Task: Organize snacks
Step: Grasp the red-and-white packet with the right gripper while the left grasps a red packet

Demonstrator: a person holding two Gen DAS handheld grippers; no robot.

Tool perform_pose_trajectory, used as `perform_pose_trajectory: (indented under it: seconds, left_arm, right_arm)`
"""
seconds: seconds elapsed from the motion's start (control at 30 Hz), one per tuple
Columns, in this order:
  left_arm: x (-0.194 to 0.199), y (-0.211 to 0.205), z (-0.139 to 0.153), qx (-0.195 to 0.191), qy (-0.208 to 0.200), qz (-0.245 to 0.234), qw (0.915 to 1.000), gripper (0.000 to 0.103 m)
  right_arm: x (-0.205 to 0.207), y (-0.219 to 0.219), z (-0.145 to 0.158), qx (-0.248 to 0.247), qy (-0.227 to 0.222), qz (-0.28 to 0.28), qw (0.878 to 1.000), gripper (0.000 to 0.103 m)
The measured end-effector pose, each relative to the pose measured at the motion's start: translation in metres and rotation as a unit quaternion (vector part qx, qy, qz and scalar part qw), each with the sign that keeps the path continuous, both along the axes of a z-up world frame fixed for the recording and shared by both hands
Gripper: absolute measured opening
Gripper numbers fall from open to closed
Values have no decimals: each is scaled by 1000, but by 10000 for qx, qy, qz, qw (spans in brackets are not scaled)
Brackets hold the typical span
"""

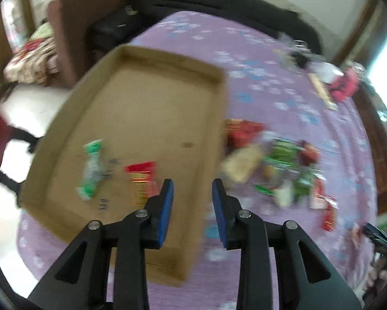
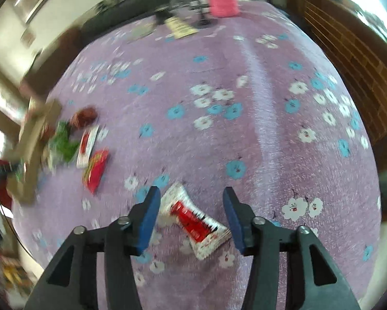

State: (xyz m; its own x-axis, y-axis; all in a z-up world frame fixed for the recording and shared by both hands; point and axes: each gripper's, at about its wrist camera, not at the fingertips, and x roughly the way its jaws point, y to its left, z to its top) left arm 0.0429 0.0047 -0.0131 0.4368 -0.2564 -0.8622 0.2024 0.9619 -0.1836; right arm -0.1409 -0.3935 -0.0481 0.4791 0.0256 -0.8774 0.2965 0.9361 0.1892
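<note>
Right now the right gripper stands spread over a red-and-white snack packet lying flat on the purple flowered cloth; the pads are clear of it. Its long axis runs diagonally, upper left to lower right, so it sits skewed across the gap and a pinch would likely catch its ends. Left gripper is parted a little and empty, over the near right edge of the cardboard tray. Farther off, upper-left in the right view, the loose snack pile waits.
</note>
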Motion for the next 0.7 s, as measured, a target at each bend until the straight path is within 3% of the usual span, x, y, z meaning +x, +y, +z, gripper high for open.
perform_pose_trajectory:
  seconds: [0.1, 0.2, 0.23, 0.27, 0.33, 0.43, 0.7]
  left_arm:
    - [-15, -37, 4, -296, 38, -731, 9969, 41]
    - [-31, -84, -3, -354, 182, -1464, 9884, 41]
    - [-35, -98, -5, -350, 220, -1611, 9861, 41]
    - [-40, -113, -10, -380, 283, -1769, 9831, 41]
    - [-47, -143, -18, -422, 388, -2074, 9766, 41]
    - [-53, -177, -26, -369, 409, -2399, 9692, 41]
    - [-55, -240, -51, 56, 431, -2859, 9573, 41]
  right_arm:
    - [1, 23, -8, -565, 194, 618, 9963, 53]
    - [2, 31, -18, -826, 350, 869, 9922, 53]
    - [2, 30, -22, -773, 395, 851, 9926, 52]
    - [2, 29, -23, -706, 402, 813, 9934, 41]
    - [1, 22, -27, -490, 430, 675, 9956, 29]
    - [-2, 13, -26, -284, 389, 551, 9973, 20]
    - [-11, 7, -21, -119, 309, 386, 9987, 17]
